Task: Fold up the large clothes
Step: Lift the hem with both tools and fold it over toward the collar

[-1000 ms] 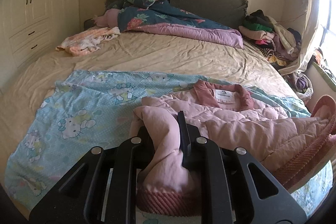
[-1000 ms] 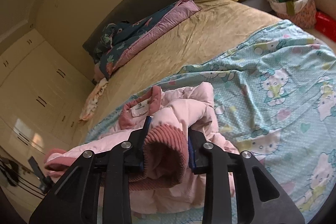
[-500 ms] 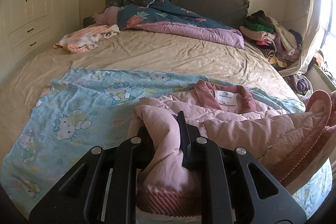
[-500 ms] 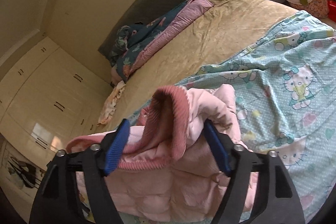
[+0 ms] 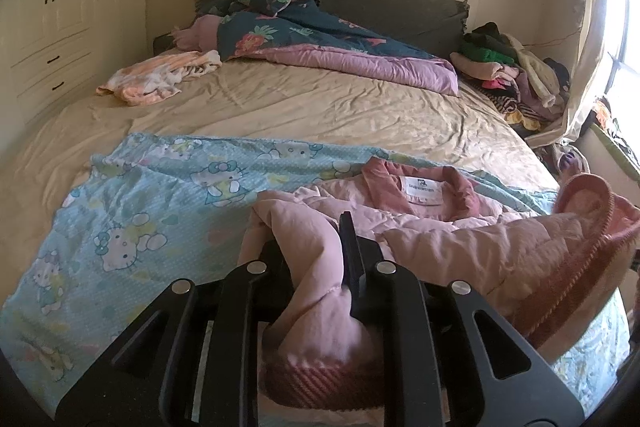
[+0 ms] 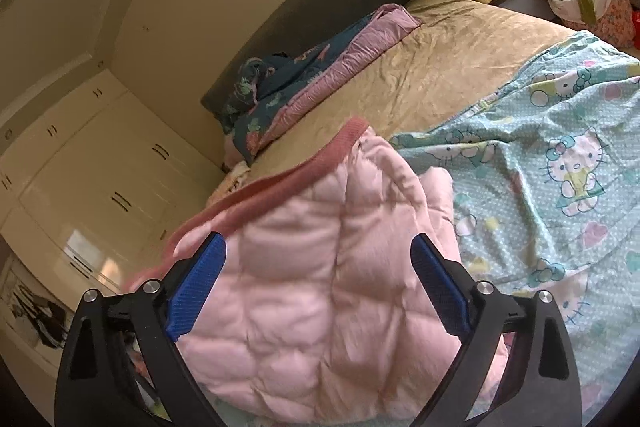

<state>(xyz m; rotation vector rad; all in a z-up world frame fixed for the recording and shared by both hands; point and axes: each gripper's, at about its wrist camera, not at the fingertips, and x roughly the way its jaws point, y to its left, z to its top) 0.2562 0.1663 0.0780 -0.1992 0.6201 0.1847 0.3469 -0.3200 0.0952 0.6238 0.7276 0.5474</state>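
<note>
Folding is only starting: left gripper (image 5: 316,247) is clamping the pink quilted jacket (image 5: 460,243) on the bed's (image 5: 320,107) near right; right gripper (image 6: 320,279) is gaping wide, holding nothing.

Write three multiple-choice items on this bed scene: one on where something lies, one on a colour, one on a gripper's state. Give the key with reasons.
1. Where does the pink quilted jacket lie?
A. on the cartoon-cat sheet
B. on the heap of clothes by the window
C. on the floor

2. What colour are the inner pads of the right gripper?
A. red
B. blue
C. white

3. How does the left gripper stand?
A. open, holding nothing
B. out of view
C. shut on a jacket sleeve

Key: 1 A, the printed sheet shows under and around the jacket. 2 B, both pads are blue. 3 C, its fingers pinch pink fabric whose ribbed cuff hangs below.
</note>
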